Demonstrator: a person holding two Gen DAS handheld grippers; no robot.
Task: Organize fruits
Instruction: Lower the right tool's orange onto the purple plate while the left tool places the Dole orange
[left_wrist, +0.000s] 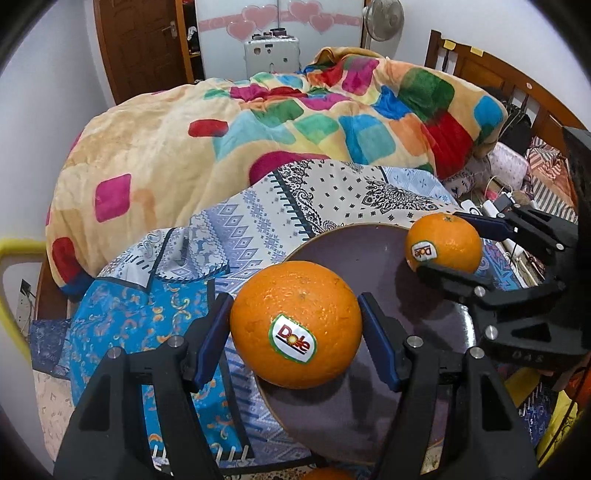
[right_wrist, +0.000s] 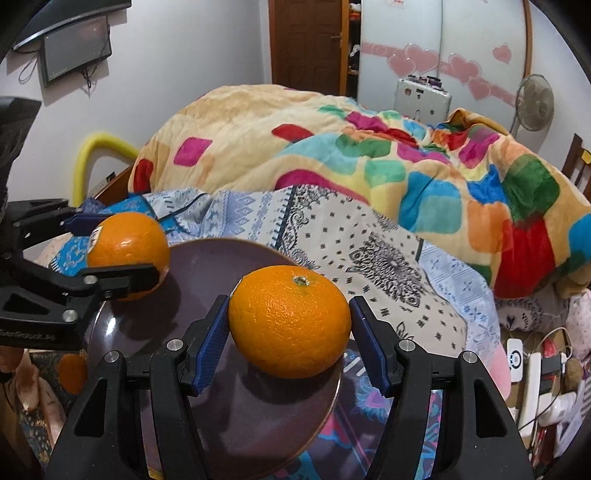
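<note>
My left gripper (left_wrist: 295, 312) is shut on a large orange (left_wrist: 295, 332) with a Dole sticker, held just above the near left part of a dark purple plate (left_wrist: 354, 251). My right gripper (right_wrist: 290, 308) is shut on a second orange (right_wrist: 290, 328), stem end up, over the right side of the same plate (right_wrist: 207, 266). Each view also shows the other hand: the right gripper (left_wrist: 443, 243) with its stickered orange (left_wrist: 448, 236) at the plate's far right, and the left gripper (right_wrist: 118, 247) with its orange (right_wrist: 129, 240) at the plate's left rim.
The plate lies on patterned blue and white cloths (left_wrist: 258, 221) on a bed. A bulky colourful blanket (left_wrist: 295, 122) is heaped behind. A third orange (right_wrist: 72, 373) sits low at the left, below the plate. Chargers and cables (right_wrist: 535, 369) clutter the right side.
</note>
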